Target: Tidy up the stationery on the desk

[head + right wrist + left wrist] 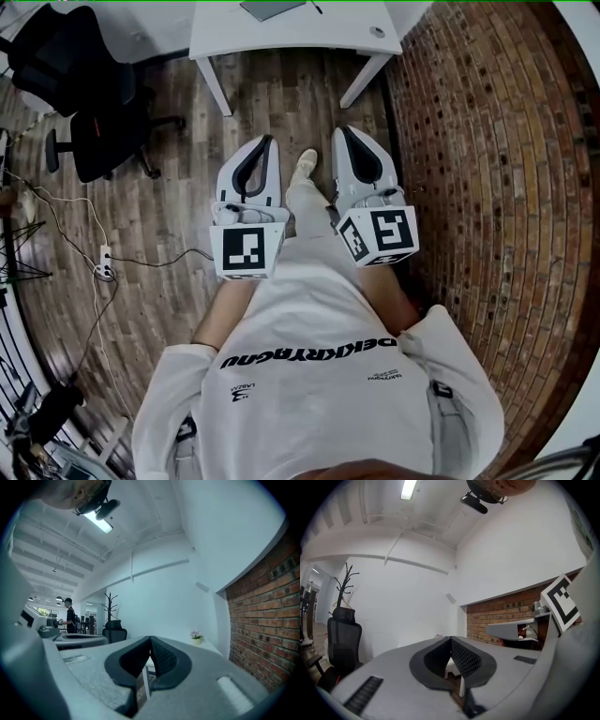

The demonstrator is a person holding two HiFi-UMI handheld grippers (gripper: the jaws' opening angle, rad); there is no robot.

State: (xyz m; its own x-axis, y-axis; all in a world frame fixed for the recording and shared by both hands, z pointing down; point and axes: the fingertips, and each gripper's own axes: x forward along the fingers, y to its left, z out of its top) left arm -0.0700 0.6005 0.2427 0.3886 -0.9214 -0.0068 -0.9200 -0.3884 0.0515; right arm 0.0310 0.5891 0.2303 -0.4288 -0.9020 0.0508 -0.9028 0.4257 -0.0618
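The white desk (281, 36) stands at the top of the head view, well ahead of both grippers. On it lie a dark flat pad (272, 8), a thin pen (317, 7) and a small round thing (377, 31). My left gripper (270, 140) and right gripper (341, 131) are held side by side at waist height over the wooden floor, pointing at the desk. Both are shut with nothing between the jaws. The left gripper (451, 640) shows its tips touching in the left gripper view, and the right gripper (150, 639) does so in the right gripper view, where a small flower pot (197, 638) stands on the desk.
A black office chair (84, 94) stands at the left, with a power strip and cables (103, 267) on the floor below it. A brick wall (487, 187) runs along the right. A coat rack (111, 604) and a distant person (70, 616) are at the back.
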